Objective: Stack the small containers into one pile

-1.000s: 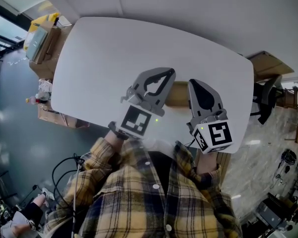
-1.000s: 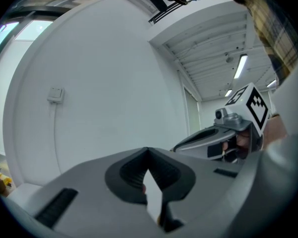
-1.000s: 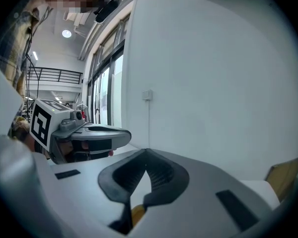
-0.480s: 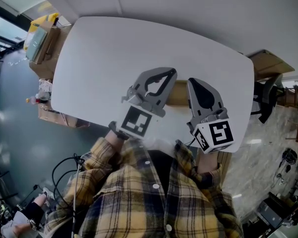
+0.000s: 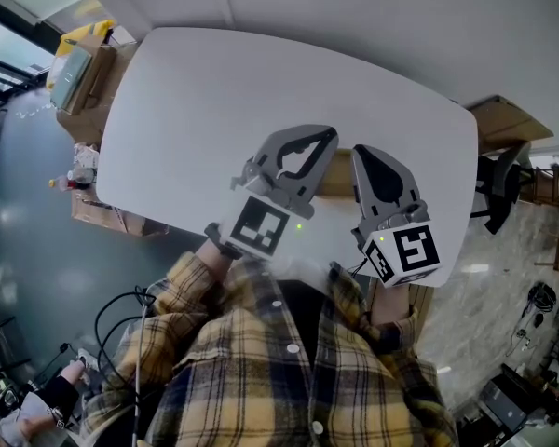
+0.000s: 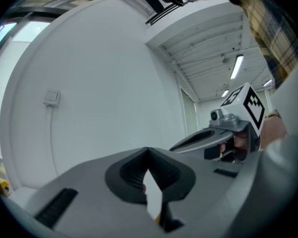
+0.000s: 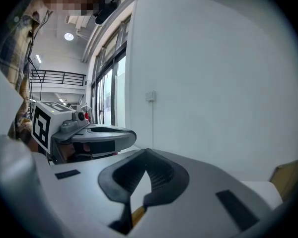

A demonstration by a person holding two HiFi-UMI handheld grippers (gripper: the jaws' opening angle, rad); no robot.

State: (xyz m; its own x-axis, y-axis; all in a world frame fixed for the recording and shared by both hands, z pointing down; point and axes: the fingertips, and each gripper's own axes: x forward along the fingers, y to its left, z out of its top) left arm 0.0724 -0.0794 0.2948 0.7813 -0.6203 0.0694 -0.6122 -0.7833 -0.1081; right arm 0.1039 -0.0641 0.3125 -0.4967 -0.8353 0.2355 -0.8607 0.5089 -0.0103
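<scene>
Both grippers hover side by side over the near edge of a white table [image 5: 196, 110]. My left gripper [image 5: 328, 134] is shut and holds nothing; in its own view the left gripper [image 6: 148, 150] has its pads meeting. My right gripper [image 5: 361, 155] is shut and holds nothing too, and the right gripper [image 7: 146, 152] points at the bare wall. A tan object [image 5: 334, 177] lies on the table between the two grippers, mostly hidden by them; I cannot tell whether it is the containers. No small container shows clearly in any view.
Cardboard boxes [image 5: 79, 68] stand off the table's left end and another box [image 5: 503, 121] off its right end. A dark office chair [image 5: 499, 182] is beside the right edge. A white wall [image 5: 354, 7] runs behind the table.
</scene>
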